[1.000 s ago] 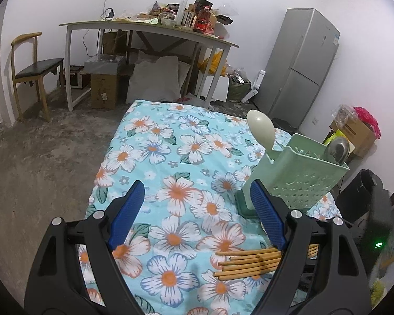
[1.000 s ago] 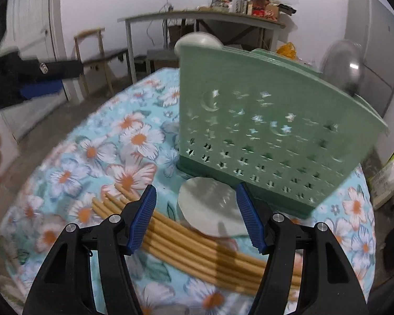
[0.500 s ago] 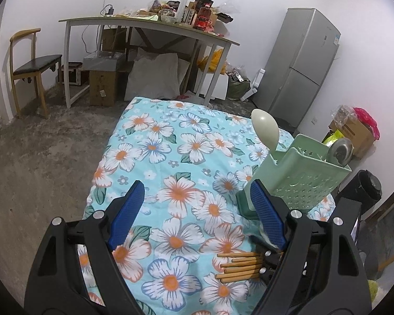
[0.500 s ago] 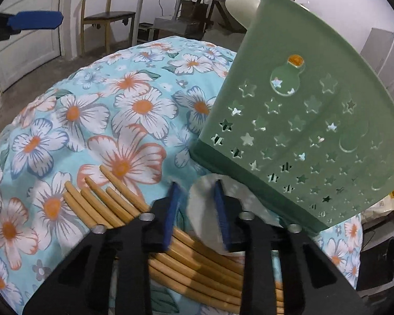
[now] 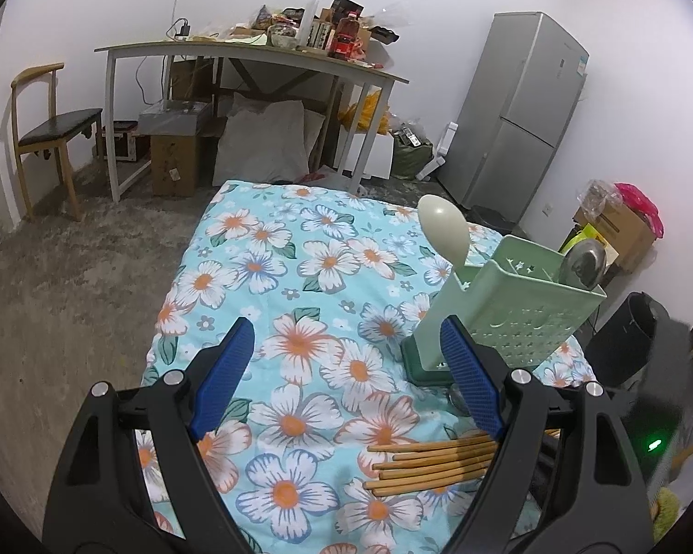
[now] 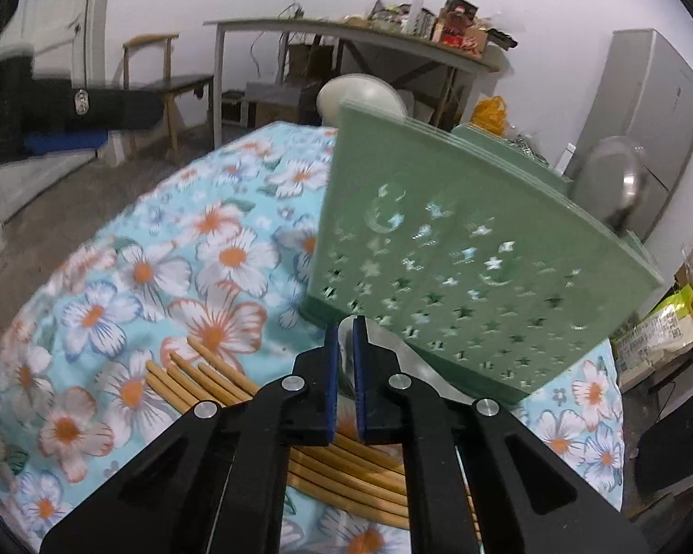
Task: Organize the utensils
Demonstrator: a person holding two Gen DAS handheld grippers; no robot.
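While the right claw (image 6: 345,369) is pinched shut on a pale flat spoon (image 6: 379,346) at the foot of the green utensil caddy (image 6: 462,267), the left claw (image 5: 346,378) hangs wide and empty. Bamboo chopsticks (image 6: 346,466) lie unsorted on the floral bench (image 5: 263,267); beyond, two spoons stand filed. Bare cloth leftward gives room; the right edge sits near.

matt plastic caddy (image 6: 462,272), wooden chopsticks (image 5: 429,464)
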